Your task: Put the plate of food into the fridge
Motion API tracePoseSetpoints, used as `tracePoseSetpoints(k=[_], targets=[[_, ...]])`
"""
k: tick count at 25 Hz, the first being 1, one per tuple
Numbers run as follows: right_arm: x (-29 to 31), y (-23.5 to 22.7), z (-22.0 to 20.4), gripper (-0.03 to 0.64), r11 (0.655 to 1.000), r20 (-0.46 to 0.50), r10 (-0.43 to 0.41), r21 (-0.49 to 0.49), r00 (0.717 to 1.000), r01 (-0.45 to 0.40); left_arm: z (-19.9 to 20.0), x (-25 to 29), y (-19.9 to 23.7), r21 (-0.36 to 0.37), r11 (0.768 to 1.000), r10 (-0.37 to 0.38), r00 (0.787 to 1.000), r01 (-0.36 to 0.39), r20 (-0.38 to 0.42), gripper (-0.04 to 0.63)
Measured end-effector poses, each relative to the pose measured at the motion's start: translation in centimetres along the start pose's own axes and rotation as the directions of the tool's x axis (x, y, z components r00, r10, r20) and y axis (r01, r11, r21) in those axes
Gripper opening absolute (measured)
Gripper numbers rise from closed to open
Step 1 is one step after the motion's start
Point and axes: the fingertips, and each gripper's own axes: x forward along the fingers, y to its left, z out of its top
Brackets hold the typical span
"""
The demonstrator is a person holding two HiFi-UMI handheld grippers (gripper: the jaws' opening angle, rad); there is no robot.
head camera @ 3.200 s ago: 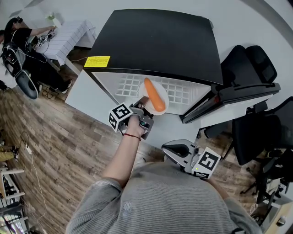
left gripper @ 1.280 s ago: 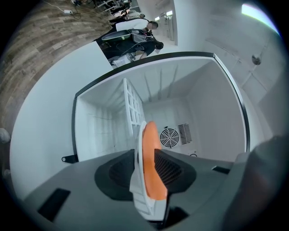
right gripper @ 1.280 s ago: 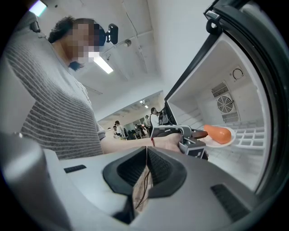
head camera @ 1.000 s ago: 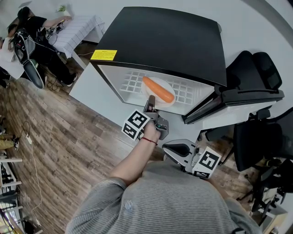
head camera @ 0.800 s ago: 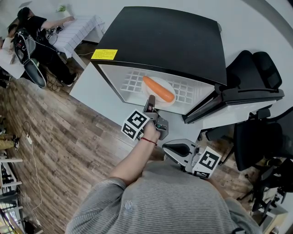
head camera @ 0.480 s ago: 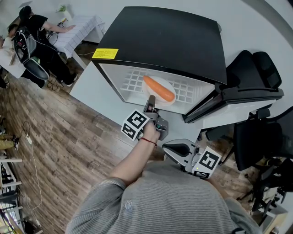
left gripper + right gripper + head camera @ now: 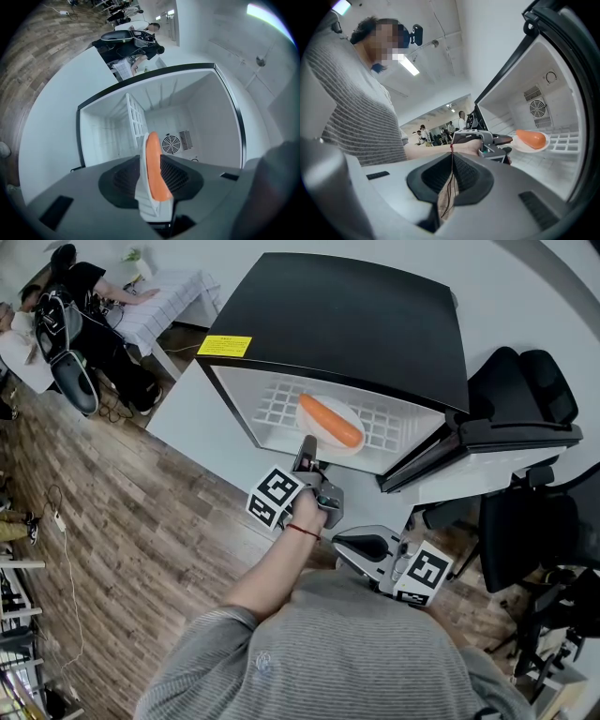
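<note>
Head view: the left gripper (image 7: 307, 448) reaches forward to the open front of the black-topped fridge (image 7: 347, 320), its fingers clamped on the near rim of a white plate (image 7: 317, 434) that carries one orange carrot (image 7: 330, 420). The plate sits inside the fridge opening, over the white wire shelf (image 7: 275, 409); whether it rests on the shelf or is only held just above it I cannot tell. The fridge door (image 7: 487, 437) stands swung wide at the right, with a black office chair (image 7: 525, 381) beyond it. The right gripper (image 7: 354, 546) hangs low, close to the person's grey striped top (image 7: 328, 652), well apart from the plate, above the wood floor (image 7: 122, 512).

Left gripper view: the plate shows edge-on, pinched between the two fingers, the carrot lying along it and pointing into the white fridge cavity, where a round fan grille (image 7: 170, 144) sits on the back wall.

Right gripper view: the fingers are pressed together with nothing between them; past them the left gripper holds the plate level at the fridge mouth
</note>
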Motion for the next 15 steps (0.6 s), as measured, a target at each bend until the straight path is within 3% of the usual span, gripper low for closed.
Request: tracePoseSetpoints(k=[6, 10, 15], targets=[[0.3, 0.2, 0.0, 0.014, 1.000, 0.000, 0.007, -0.004, 1.000, -0.007, 0.6, -0.5, 0.1, -0.007, 1.000, 0.007, 1.000, -0.007, 0.014, 0.124], [0.4, 0.2, 0.0, 0.014, 1.000, 0.002, 0.008, -0.003, 1.000, -0.008, 1.0, -0.9, 0.3, 0.003, 1.000, 0.023, 0.999, -0.023, 0.026, 0.011], [0.4, 0.2, 0.0, 0.014, 1.000, -0.002, 0.007, -0.002, 1.000, -0.007, 1.1, -0.9, 0.0, 0.005, 1.000, 0.009, 1.000, -0.009, 0.024, 0.011]])
